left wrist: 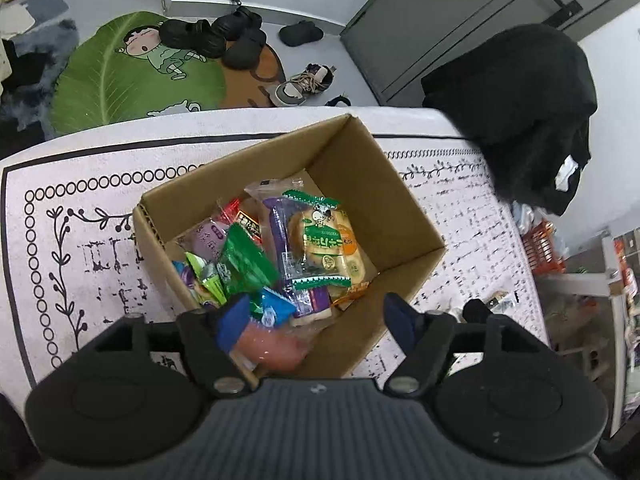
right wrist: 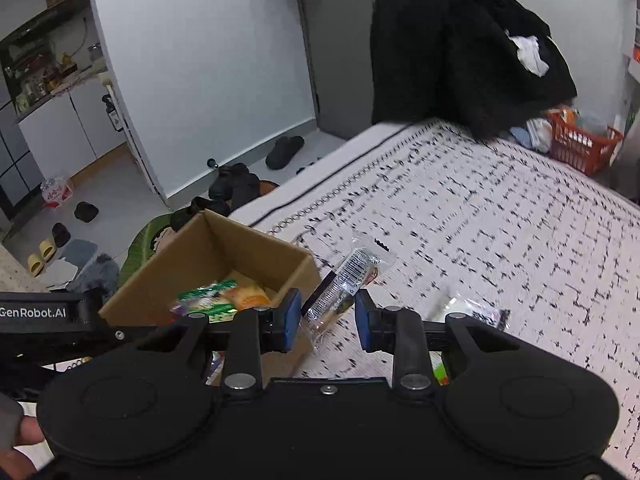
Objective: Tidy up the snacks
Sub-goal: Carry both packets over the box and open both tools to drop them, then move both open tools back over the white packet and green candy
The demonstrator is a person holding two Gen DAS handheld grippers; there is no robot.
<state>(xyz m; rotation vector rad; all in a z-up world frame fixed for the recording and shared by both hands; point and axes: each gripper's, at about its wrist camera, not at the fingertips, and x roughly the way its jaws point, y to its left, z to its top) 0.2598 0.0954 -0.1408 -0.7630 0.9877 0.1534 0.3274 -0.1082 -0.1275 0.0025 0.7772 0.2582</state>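
Observation:
An open cardboard box (left wrist: 372,184) stands on the white patterned cloth (left wrist: 80,184) and holds several snack packets. Among them are a green-edged cracker pack (left wrist: 324,244), a green packet (left wrist: 244,260) and a pink packet (left wrist: 276,346). My left gripper (left wrist: 316,320) hovers open over the box's near side with nothing between its fingers. In the right wrist view the box (right wrist: 224,256) is at the left. A clear barcoded snack packet (right wrist: 352,272) lies on the cloth beside it, its near end between the fingers of my open right gripper (right wrist: 328,316). Another clear packet (right wrist: 468,308) lies behind the right finger.
A black garment (left wrist: 520,100) is heaped at the cloth's far right corner, with an orange basket (right wrist: 580,144) beyond it. Shoes (left wrist: 236,36) and a green leaf-shaped mat (left wrist: 120,80) lie on the floor past the far edge. The left gripper's arm (right wrist: 48,316) reaches in at the left.

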